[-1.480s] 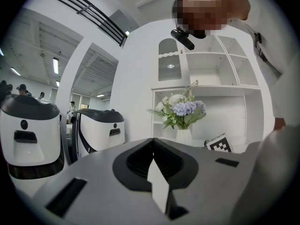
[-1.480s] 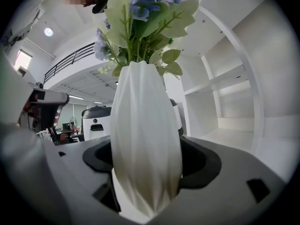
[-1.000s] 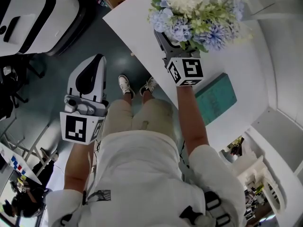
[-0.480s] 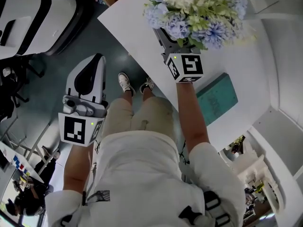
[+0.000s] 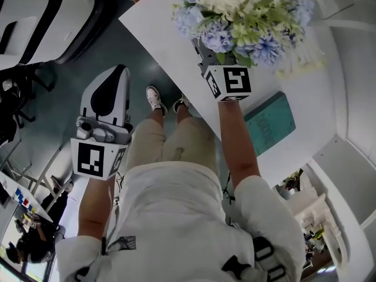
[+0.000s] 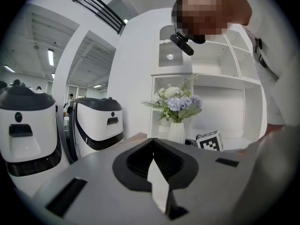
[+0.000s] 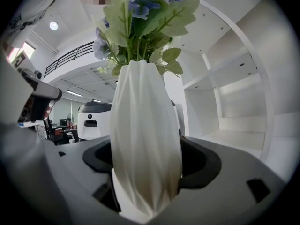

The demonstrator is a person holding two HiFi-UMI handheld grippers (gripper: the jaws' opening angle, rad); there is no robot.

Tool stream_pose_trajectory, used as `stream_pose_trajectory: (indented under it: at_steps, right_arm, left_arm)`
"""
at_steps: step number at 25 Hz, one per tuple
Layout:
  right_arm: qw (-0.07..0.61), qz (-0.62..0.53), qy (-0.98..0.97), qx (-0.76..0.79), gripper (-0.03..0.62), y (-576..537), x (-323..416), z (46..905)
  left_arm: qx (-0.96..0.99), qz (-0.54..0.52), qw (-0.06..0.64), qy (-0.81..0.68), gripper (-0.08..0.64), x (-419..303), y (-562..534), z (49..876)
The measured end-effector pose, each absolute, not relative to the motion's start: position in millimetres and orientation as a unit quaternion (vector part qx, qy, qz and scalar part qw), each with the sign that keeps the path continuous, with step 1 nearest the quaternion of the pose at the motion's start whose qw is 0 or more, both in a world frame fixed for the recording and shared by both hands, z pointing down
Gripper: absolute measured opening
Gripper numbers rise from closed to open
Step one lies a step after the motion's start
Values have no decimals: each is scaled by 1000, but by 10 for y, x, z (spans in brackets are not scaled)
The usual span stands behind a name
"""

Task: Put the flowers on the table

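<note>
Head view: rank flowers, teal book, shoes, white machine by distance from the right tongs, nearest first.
1. Flowers: held in the right tongs, over the table.
2. Teal book: on the table, to the right.
3. Shoes: lower, to the left.
4. White machine: far upper left.

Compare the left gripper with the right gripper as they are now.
The left gripper's jaws are together on nothing; the right gripper's jaws clamp the white vase of flowers. The left gripper is over the floor, off the table's edge; the right gripper reaches over the white table. Each carries a marker cube.
</note>
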State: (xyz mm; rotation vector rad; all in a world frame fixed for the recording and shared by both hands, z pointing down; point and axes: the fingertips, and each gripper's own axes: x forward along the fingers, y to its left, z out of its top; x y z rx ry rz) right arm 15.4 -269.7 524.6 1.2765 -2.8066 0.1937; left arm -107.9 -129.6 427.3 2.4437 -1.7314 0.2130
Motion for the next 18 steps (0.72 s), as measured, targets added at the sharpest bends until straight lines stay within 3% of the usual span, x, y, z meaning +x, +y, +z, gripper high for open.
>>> stream_pose_trajectory:
  at_steps: [18]
  right_arm:
    - [13, 73, -909, 409, 400, -2729, 72, 5323]
  left_arm:
    - [811, 65, 83, -575, 15, -1101, -1370, 4337]
